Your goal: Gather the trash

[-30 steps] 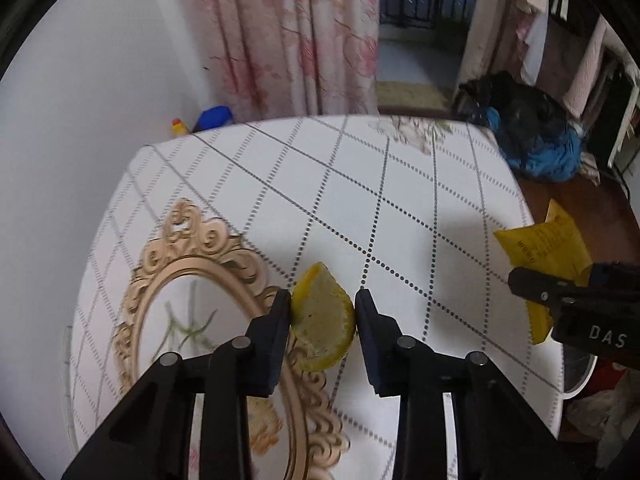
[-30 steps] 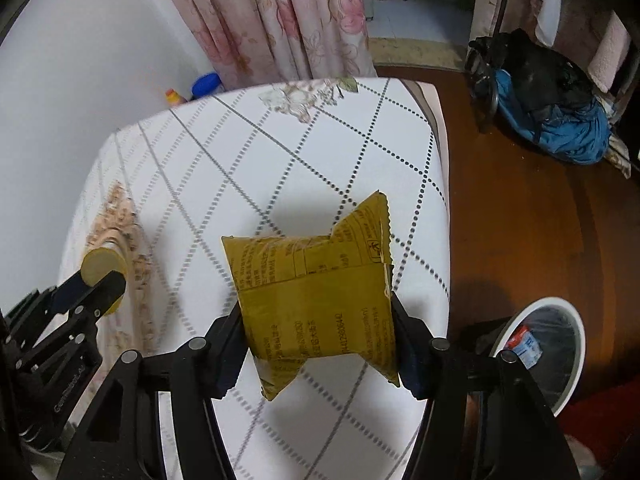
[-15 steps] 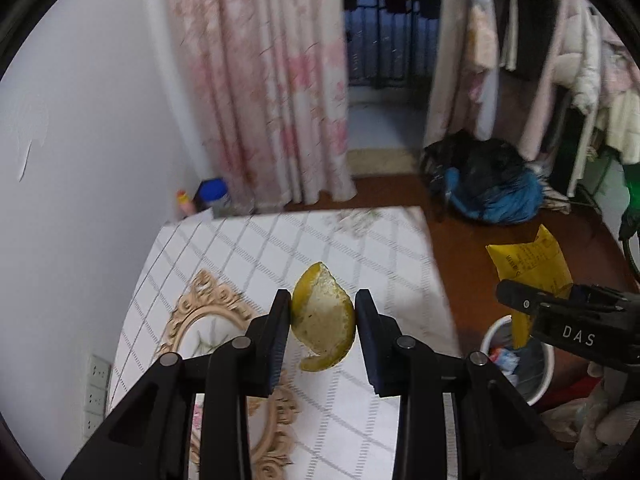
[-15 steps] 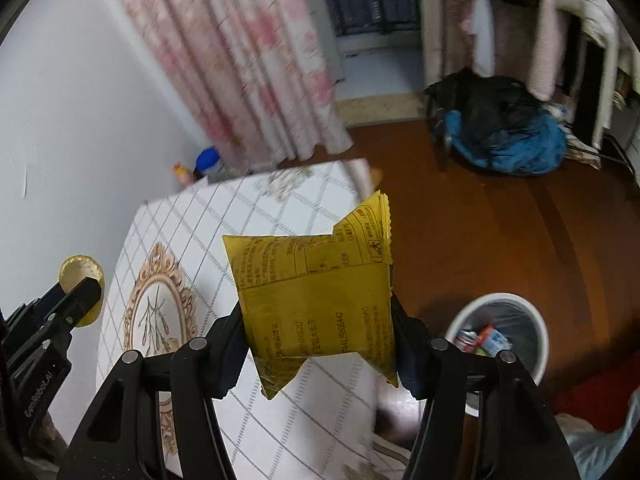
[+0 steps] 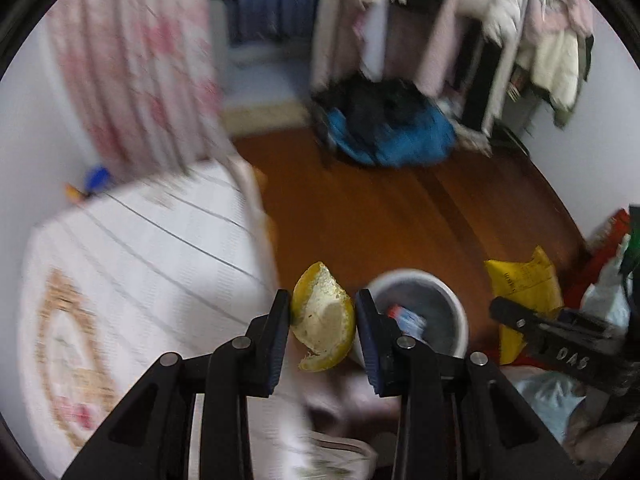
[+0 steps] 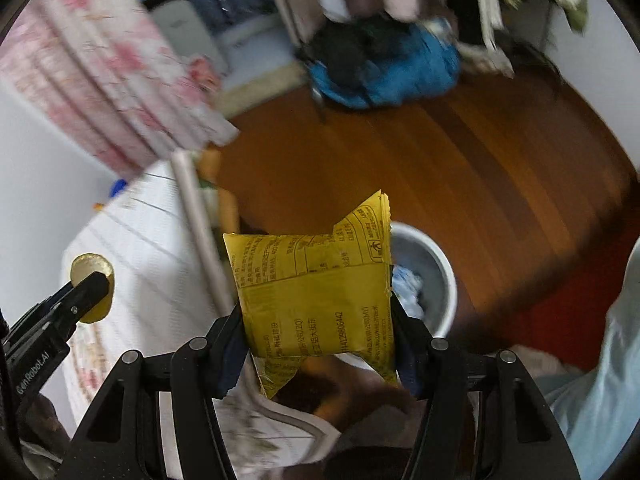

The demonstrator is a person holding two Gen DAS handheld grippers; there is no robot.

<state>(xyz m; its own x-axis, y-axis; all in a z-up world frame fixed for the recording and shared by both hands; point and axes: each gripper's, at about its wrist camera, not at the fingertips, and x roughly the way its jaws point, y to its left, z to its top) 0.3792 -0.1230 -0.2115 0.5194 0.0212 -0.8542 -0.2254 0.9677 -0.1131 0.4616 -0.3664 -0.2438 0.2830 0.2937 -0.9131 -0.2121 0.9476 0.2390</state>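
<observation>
Counter (image 5: pixel 152 248), cloth-covered, lies left of both views; its near edge borders open wooden floor (image 6: pixel 460 152). Trash bin (image 5: pixel 440 300) stands on that floor just off the counter edge, mouth open, some litter already inside. Right hand-held gripper (image 6: pixel 320 320) is clamped on a yellow snack wrapper (image 6: pixel 316 292), carried above the bin's near rim, presumably for dropping. Left hand-held gripper (image 5: pixel 323 320) is closed on a citrus peel (image 5: pixel 324 316), just short of the bin. Nothing obstructs the way between either load and the bin.
</observation>
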